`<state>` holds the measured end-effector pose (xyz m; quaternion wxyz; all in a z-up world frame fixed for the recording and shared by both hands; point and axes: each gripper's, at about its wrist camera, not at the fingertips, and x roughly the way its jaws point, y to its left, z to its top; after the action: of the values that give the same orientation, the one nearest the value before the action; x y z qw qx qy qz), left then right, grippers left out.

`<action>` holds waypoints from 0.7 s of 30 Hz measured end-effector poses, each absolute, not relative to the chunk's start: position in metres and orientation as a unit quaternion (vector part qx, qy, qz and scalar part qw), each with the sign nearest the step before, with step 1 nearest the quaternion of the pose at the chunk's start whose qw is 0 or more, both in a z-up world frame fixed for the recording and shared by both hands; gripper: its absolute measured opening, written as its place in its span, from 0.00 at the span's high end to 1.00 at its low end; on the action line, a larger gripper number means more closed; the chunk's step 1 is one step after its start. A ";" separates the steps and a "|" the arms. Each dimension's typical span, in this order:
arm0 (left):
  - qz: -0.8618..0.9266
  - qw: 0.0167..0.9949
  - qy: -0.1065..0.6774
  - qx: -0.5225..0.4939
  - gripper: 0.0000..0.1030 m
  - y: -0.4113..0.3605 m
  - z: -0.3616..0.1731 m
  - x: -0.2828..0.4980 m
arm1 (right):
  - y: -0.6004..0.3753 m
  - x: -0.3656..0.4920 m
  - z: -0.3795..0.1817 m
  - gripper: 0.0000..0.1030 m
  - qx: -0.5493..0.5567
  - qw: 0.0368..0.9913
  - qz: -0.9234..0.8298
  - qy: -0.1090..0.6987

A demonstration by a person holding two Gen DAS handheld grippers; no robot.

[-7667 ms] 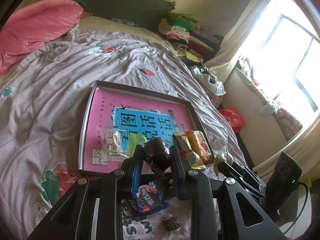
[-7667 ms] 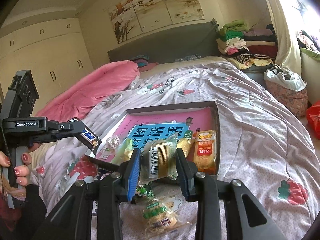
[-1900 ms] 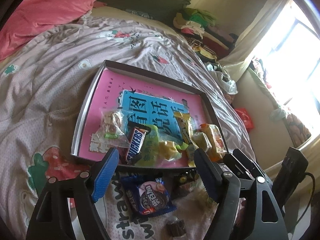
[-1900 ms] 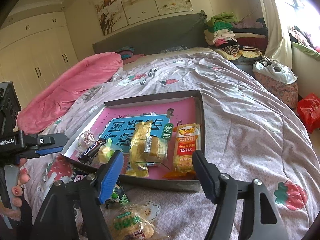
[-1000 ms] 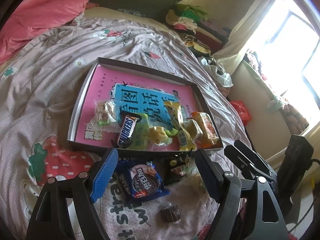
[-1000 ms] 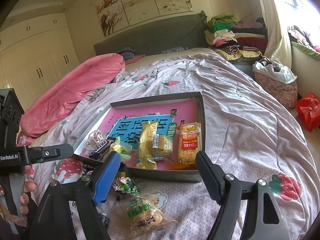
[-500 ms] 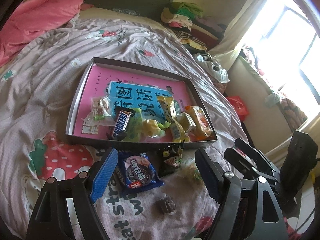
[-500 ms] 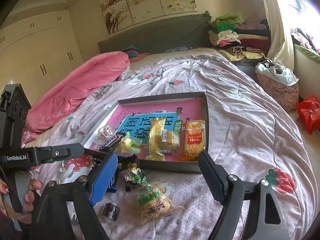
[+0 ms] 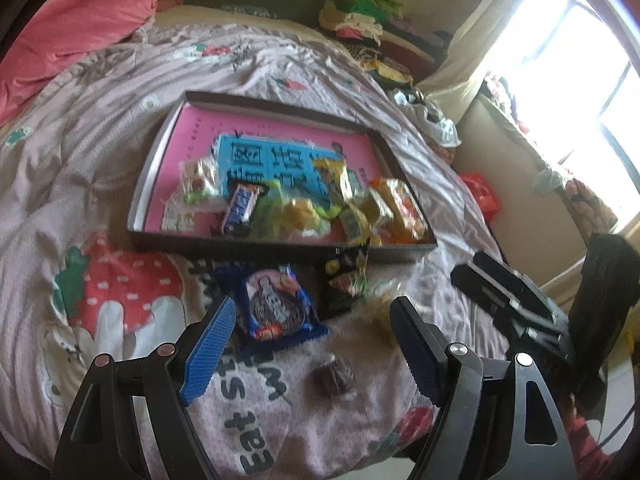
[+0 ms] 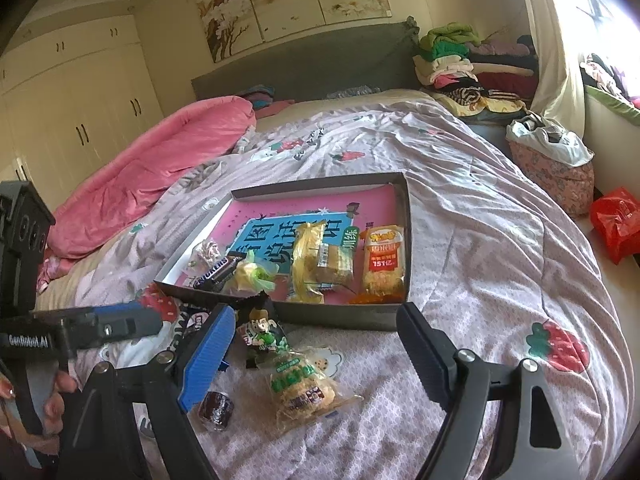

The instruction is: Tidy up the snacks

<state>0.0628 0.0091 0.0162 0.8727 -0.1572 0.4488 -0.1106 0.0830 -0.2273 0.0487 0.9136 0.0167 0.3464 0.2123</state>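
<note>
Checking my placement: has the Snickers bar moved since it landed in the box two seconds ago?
No. The Snickers bar lies in the box beside the clear candy packet, as before.

A tray [image 10: 408, 216] is sitting mid-frame on the bed [image 10: 500, 240], holding snack packets [image 10: 320, 260]; below it, more packets [image 10: 300, 384] are lying on the bed.

A home bedroom — a bed [image 10: 460, 184] with a strawberry-print quilt fills the view, a grey headboard [image 10: 304, 60] at its far end; beside the headboard stand cream wardrobes [image 10: 76, 92], above it hang paintings [image 10: 296, 0] — folded clothes [image 10: 452, 60] are piled at its window side
</note>
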 end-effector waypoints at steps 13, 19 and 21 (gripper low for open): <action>-0.122 0.861 0.474 -0.138 0.22 -0.001 -0.001 0.058 | -0.227 0.082 0.042 0.20 0.017 0.910 0.212 0.355; -0.131 0.848 0.493 -0.140 0.22 -0.005 -0.012 0.058 | -0.224 0.083 0.038 0.20 0.012 0.907 0.215 0.361; -0.131 0.846 0.499 -0.134 0.22 -0.008 -0.015 0.057 | -0.222 0.084 0.036 0.20 0.008 0.905 0.217 0.366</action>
<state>0.0574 -0.0079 -0.0152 0.8461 -0.1341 0.4989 -0.1311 0.0836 -0.2223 0.0357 0.9050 0.0076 0.3657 0.2171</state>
